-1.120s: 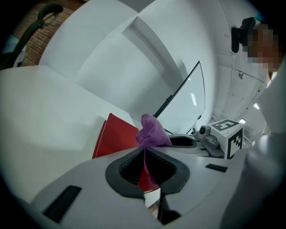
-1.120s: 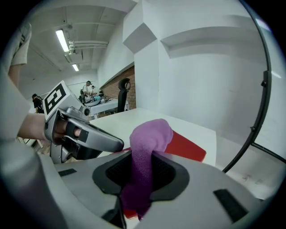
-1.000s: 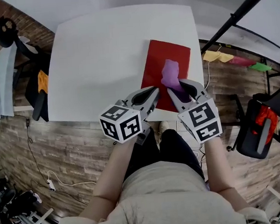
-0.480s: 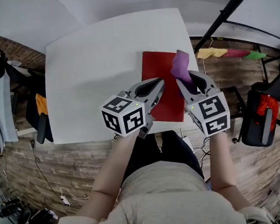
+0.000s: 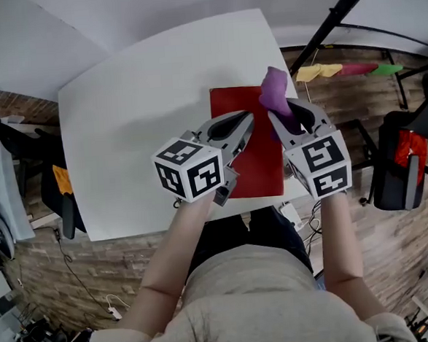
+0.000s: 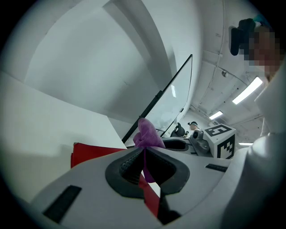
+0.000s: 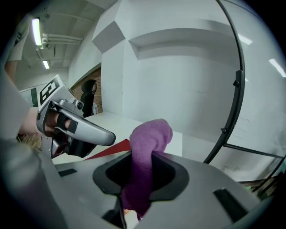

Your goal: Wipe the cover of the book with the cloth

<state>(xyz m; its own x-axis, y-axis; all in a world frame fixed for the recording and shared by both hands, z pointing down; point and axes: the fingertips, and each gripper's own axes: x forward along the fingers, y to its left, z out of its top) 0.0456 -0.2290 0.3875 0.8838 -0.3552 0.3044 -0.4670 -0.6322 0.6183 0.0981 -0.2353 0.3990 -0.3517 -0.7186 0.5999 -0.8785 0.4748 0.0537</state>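
A red book (image 5: 253, 156) lies flat on the white table (image 5: 136, 106), near its front right corner. My right gripper (image 5: 278, 117) is shut on a purple cloth (image 5: 275, 93), which bunches up above the jaws over the book's far right edge. In the right gripper view the cloth (image 7: 149, 138) runs down between the jaws of the right gripper (image 7: 142, 156). My left gripper (image 5: 244, 122) is shut with nothing in it, over the book's left part. The left gripper view shows its jaws closed at the left gripper (image 6: 144, 151), with the book (image 6: 94, 154) and the cloth (image 6: 147, 134) beyond.
A black slanted pole (image 5: 335, 15) rises past the table's right side. Yellow, pink and green rags (image 5: 342, 70) lie on the wooden floor there. A black chair with red parts (image 5: 404, 168) stands at the right, another dark chair (image 5: 58, 196) at the left.
The cloth lay draped on the book a second ago. My right gripper has lifted it off the cover, toward the far right edge. My left gripper moved in over the book.
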